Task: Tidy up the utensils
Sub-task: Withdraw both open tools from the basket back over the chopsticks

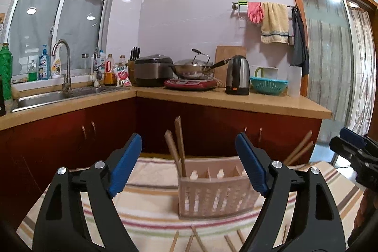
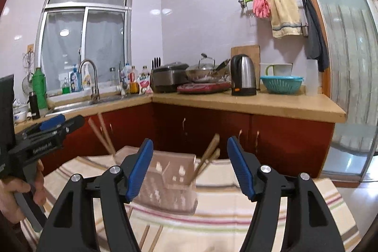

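A: Over the striped cloth (image 1: 151, 211) now, looking down along the left gripper (image 1: 189, 164). Blue pads (image 1: 125, 164) spread wide apart, nothing between them.

B: Same on the other side. Right gripper (image 2: 190, 164) gaping too, pads (image 2: 139, 169) holding nothing.

A: And dead ahead, the pink slotted caddy (image 1: 212, 195), standing upright on the cloth, divided into compartments.

B: Two chopsticks (image 1: 177, 148) planted in its left-end compartment, long axes near vertical, tips up, leaning slightly left and fanned apart at the top.

A: Another pair (image 2: 208, 157) in the right-end compartment, tilted up and to the right, toward the red cabinets (image 1: 70, 134).

B: Blurred, that caddy, in the right wrist view. Hard to read the compartments in between.

A: More loose chopsticks (image 1: 196, 240) flat on the cloth just in front of the caddy, long axes pointing roughly toward it, some splayed.

B: Couple of those (image 2: 151, 237) visible from the right side as well, angled up toward the caddy.

A: Behind all that: wooden counter (image 1: 236, 100), kettle (image 1: 237, 74), wok (image 1: 191, 67), teal colander (image 1: 268, 85), sink (image 1: 47, 98) on the left.
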